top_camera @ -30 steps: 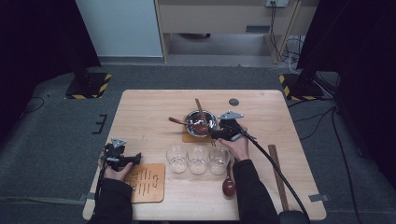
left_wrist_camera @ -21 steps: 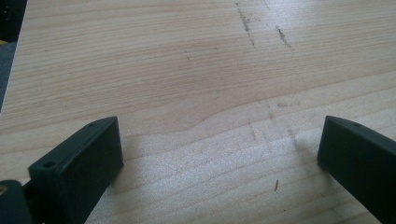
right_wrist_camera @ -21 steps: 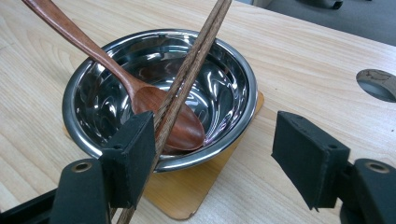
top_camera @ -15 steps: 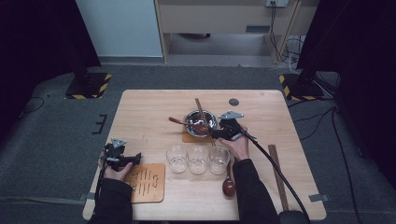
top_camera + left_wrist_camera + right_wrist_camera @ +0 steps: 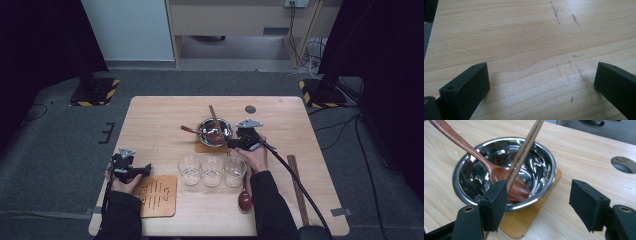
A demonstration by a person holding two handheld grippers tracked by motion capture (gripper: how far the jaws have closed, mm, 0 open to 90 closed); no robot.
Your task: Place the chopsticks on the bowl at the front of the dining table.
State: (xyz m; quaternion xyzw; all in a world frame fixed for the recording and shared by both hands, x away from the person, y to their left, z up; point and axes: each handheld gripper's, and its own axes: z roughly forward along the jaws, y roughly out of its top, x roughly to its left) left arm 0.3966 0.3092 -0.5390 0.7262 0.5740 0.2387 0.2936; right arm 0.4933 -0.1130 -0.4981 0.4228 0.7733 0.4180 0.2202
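A pale wooden table with fine straight grain is being shown standing on grey carpet, with dark curtains hanging at both sides and a light panel standing behind it. A round hole is being seen in the tabletop beyond the right gripper.

The right gripper's jaws are being held spread, with nothing pinched between them; in the right gripper view its black, matte, blocky fingers are being seen standing apart. Just ahead of them a round steel bowl (polished and mirror-bright) is resting on a thin, flat wooden coaster with rounded corners. A smooth reddish-brown wooden spoon is lying with its oval head in the bowl, right before the left-hand finger in that view, and a slim dark square-edged chopstick is leaning across the bowl above it, its lower end passing behind that same finger; whether it is being touched cannot be told.

Three clear glass cups are standing in a row on the near side of those fingers, a second wooden spoon is lying by the forearm, and a dark stick is lying well to the right.

The left gripper is being held near the table's left edge, its fingers spread wide over bare wood, just beside a slotted wooden mat.
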